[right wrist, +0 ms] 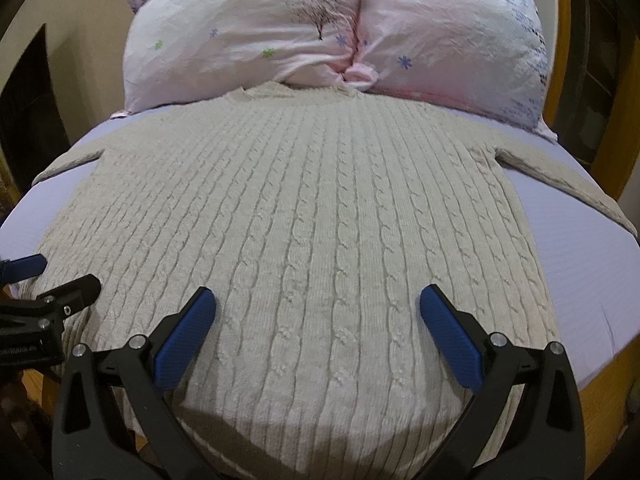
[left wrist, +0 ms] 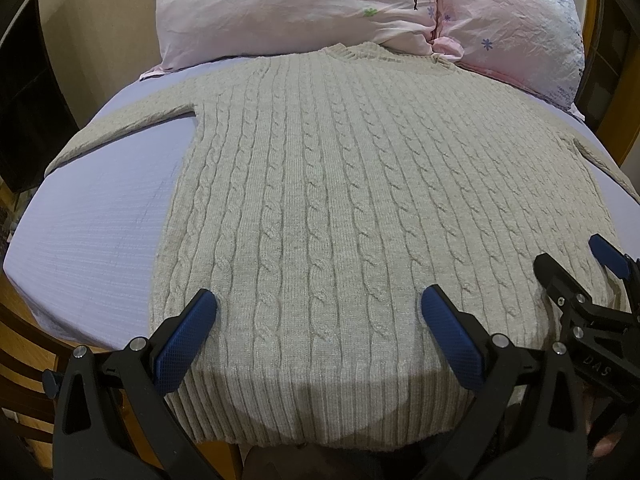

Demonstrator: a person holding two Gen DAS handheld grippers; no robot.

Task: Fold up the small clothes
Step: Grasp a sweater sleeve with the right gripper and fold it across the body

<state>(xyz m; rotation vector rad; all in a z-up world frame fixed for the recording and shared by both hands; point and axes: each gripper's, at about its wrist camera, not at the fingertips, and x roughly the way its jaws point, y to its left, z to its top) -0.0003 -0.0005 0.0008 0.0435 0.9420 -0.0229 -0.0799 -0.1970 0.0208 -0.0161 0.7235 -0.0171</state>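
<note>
A beige cable-knit sweater (left wrist: 320, 200) lies flat on the lilac bed sheet (left wrist: 100, 220), collar toward the pillows, sleeves spread out to both sides. It also fills the right wrist view (right wrist: 312, 220). My left gripper (left wrist: 318, 308) is open and empty, hovering over the sweater's lower left part near the ribbed hem. My right gripper (right wrist: 318, 308) is open and empty over the lower right part. The right gripper shows at the right edge of the left wrist view (left wrist: 576, 268). The left gripper shows at the left edge of the right wrist view (right wrist: 56, 276).
Two pink flowered pillows (left wrist: 300, 12) (right wrist: 440, 40) stand at the head of the bed, touching the sweater's collar. A wooden bed frame (right wrist: 612, 400) runs along the right side. Wooden floor (left wrist: 24, 320) and dark furniture (left wrist: 20, 120) lie left of the bed.
</note>
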